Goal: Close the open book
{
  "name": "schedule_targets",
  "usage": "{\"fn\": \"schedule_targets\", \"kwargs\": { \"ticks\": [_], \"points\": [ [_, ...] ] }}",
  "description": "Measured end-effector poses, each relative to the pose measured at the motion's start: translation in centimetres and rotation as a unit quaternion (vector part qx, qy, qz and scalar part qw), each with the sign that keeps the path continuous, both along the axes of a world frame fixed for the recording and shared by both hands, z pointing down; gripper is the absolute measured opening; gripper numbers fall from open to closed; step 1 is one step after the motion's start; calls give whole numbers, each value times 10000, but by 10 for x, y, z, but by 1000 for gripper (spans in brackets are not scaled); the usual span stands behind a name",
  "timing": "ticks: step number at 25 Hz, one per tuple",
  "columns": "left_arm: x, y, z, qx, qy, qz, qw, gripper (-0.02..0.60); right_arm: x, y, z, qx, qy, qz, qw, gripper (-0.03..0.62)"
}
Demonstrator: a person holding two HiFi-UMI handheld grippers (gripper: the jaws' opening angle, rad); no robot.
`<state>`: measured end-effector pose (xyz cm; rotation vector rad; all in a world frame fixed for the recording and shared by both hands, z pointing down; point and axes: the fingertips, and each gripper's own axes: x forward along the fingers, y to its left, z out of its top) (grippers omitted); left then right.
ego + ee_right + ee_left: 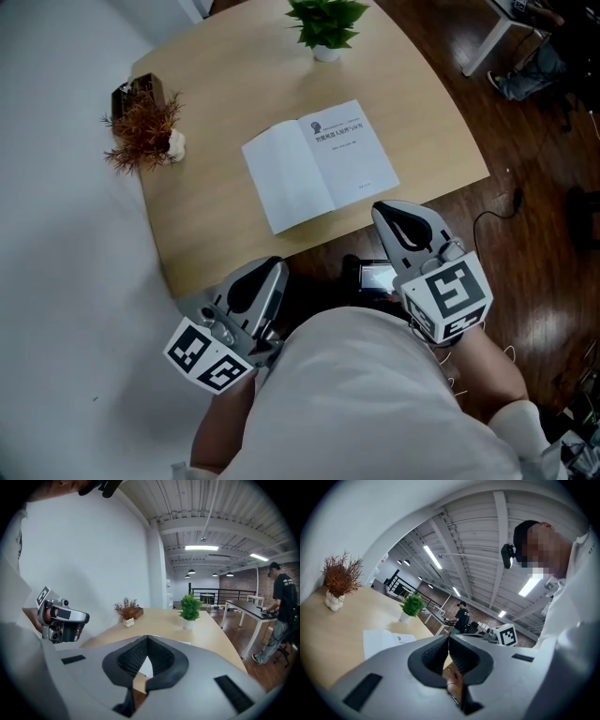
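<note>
The open book (319, 164) lies flat with white pages up on the light wooden table (216, 225), near its front edge. Both grippers hang in front of that edge, close to the person's body, apart from the book. My left gripper (275, 269) points at the table edge left of the book, and its jaws meet at the tips with nothing between them. My right gripper (382, 210) sits just below the book's right corner, also shut and empty. The left gripper view shows the book (386, 641) beyond the shut gripper (448, 638). In the right gripper view the book (146, 666) shows behind the shut gripper (147, 638).
A green potted plant (326, 23) stands at the table's far edge. A dried reddish plant in a white pot (145, 131) and a dark box (136, 92) sit at the left corner. Dark wooden floor with a cable (497, 220) lies to the right. A person (281, 606) stands far off.
</note>
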<state>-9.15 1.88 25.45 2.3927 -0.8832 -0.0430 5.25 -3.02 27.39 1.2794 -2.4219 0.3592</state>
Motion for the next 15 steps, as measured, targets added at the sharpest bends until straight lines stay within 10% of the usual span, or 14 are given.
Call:
{"fn": "schedule_targets", "kwargs": {
  "ticks": [15],
  "points": [
    [-12, 5, -11, 157, -65, -38, 9998, -2, 0, 5, -14, 142, -11, 57, 9999, 3]
  ]
}}
